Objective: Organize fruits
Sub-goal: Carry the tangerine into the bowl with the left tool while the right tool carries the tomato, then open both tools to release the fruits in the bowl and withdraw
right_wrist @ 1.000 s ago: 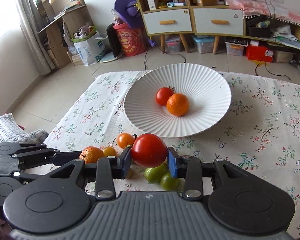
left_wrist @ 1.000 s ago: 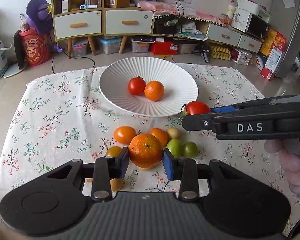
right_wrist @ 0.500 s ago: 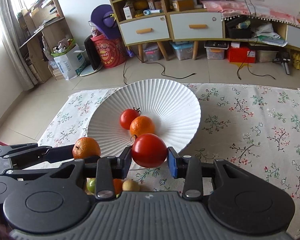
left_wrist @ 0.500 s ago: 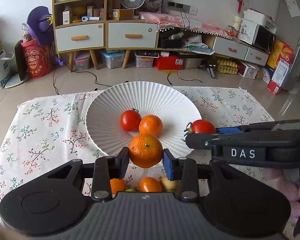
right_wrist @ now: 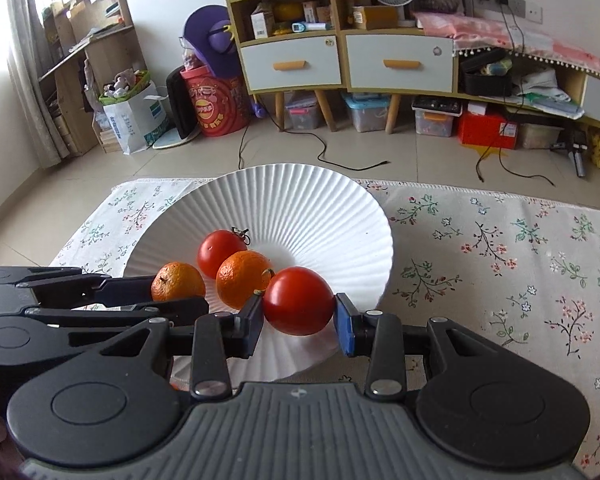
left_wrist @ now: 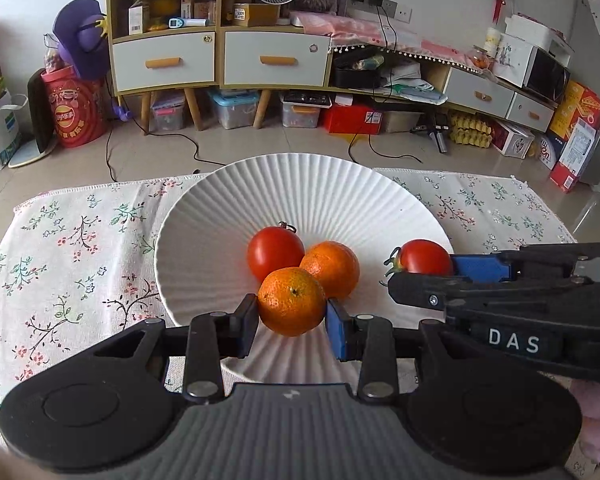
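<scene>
A white ribbed plate [left_wrist: 300,184] [right_wrist: 320,200] lies on the floral tablecloth and holds a red tomato [left_wrist: 274,252] [right_wrist: 220,252] and an orange [left_wrist: 334,266] [right_wrist: 242,278]. My left gripper [left_wrist: 292,314] is shut on a second orange [left_wrist: 291,300] [right_wrist: 177,286], held over the plate's near part. My right gripper [right_wrist: 299,316] is shut on a second red tomato [right_wrist: 298,300] [left_wrist: 424,258], held over the plate's near right part, beside the left gripper.
The floral tablecloth [left_wrist: 80,248] [right_wrist: 500,248] spreads to both sides of the plate. Its far edge [right_wrist: 480,194] drops to a tiled floor with cables, cabinets and storage boxes behind. The loose fruit near me is hidden under the grippers.
Both grippers have moved forward from the fruit pile on the cloth to over the plate, carrying the orange and the tomato. The pile has dropped out of sight.
</scene>
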`<state>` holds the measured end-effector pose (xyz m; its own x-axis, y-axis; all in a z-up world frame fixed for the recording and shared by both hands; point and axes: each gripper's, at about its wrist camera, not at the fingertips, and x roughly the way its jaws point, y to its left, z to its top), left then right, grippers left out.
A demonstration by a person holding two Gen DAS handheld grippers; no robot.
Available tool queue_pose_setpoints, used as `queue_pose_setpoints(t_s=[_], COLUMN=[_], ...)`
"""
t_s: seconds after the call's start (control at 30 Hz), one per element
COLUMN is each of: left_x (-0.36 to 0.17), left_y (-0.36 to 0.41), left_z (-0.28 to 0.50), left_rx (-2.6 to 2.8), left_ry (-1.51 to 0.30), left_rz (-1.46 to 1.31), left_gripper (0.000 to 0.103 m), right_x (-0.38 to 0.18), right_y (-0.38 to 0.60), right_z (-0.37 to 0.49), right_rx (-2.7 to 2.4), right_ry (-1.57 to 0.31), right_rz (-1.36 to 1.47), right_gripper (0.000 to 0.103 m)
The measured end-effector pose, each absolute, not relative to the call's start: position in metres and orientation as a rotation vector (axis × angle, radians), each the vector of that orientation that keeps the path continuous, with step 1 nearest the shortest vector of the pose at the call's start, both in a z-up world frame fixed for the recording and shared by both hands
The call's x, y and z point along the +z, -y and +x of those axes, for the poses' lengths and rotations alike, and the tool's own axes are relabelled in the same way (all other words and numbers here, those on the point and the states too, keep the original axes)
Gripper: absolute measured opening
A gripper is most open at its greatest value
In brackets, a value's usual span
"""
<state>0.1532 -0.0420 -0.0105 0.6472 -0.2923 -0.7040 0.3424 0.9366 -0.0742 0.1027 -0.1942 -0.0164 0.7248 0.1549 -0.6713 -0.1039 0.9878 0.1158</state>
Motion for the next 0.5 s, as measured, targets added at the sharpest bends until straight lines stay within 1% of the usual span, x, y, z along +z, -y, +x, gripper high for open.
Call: queue_pose_setpoints(t_s=[0.5], left_x=[-0.0125], left_y=[0.0444], left_z=[0.1556], left_rx=[-0.363], left_ry=[-0.766], left_rz=[0.090], left_gripper=[0.028], right_x=[-0.0157], right_y=[0.1929], right_z=[0.1022], right_rx=[0.160], right_ry=[-0.743], right_rz=[0.043], right_gripper=[0.035])
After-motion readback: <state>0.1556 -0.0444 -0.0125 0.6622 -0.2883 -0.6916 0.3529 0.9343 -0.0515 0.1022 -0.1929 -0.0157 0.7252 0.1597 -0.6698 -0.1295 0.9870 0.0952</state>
